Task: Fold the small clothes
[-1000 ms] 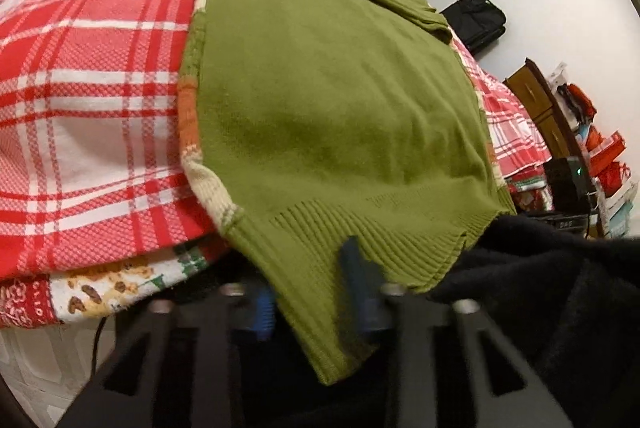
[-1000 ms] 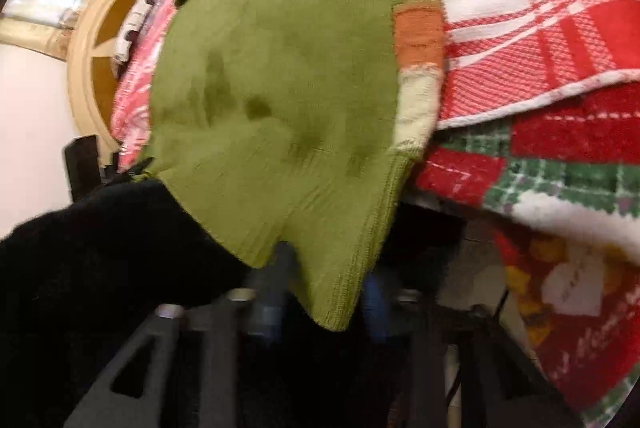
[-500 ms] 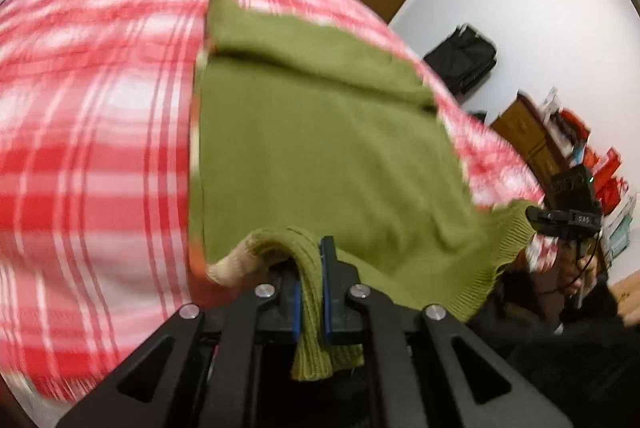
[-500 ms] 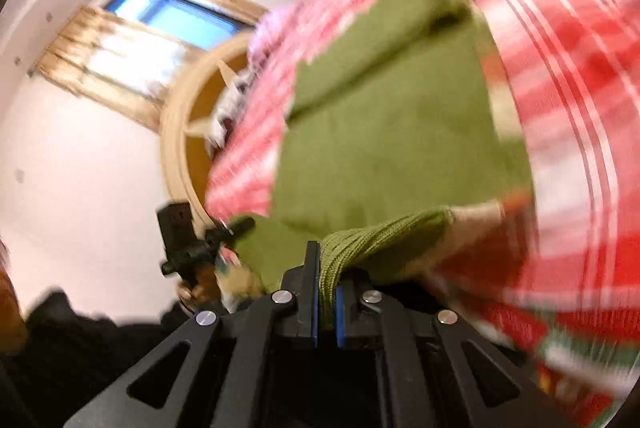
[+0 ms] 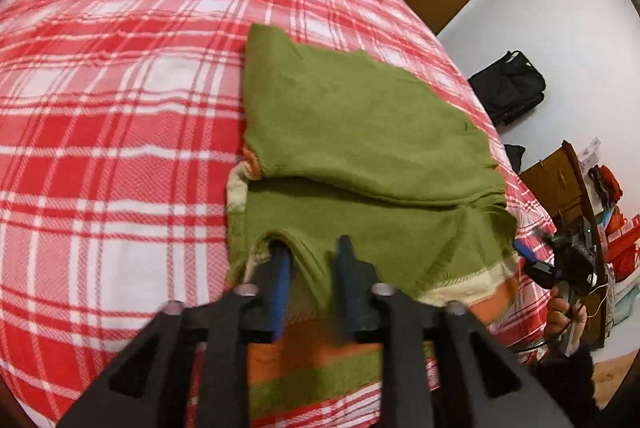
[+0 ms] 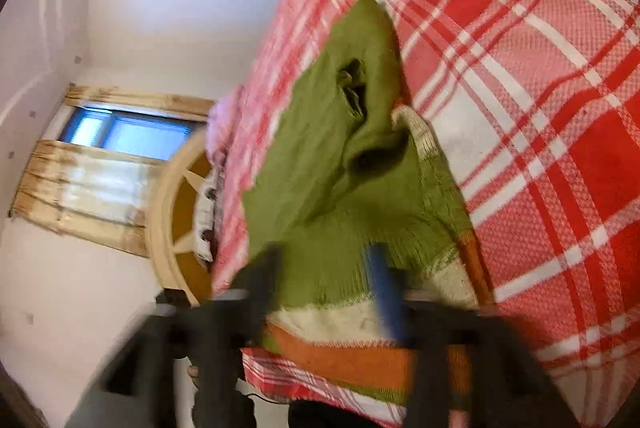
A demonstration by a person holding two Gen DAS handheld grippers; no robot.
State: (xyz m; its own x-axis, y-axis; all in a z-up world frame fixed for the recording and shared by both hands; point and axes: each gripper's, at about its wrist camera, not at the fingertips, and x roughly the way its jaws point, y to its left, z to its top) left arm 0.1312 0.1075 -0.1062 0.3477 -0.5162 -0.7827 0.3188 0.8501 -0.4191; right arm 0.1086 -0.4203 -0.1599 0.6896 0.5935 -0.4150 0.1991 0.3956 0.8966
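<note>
My left gripper and right gripper, both spread apart, sit at the near hem of the green sweater, which stretches away from me across the plaid bedspread.

Both wrist cameras looked forward past their own fingers, close above the green sweater on the plaid bedspread, sharing that folded garment from opposite corners.
</note>
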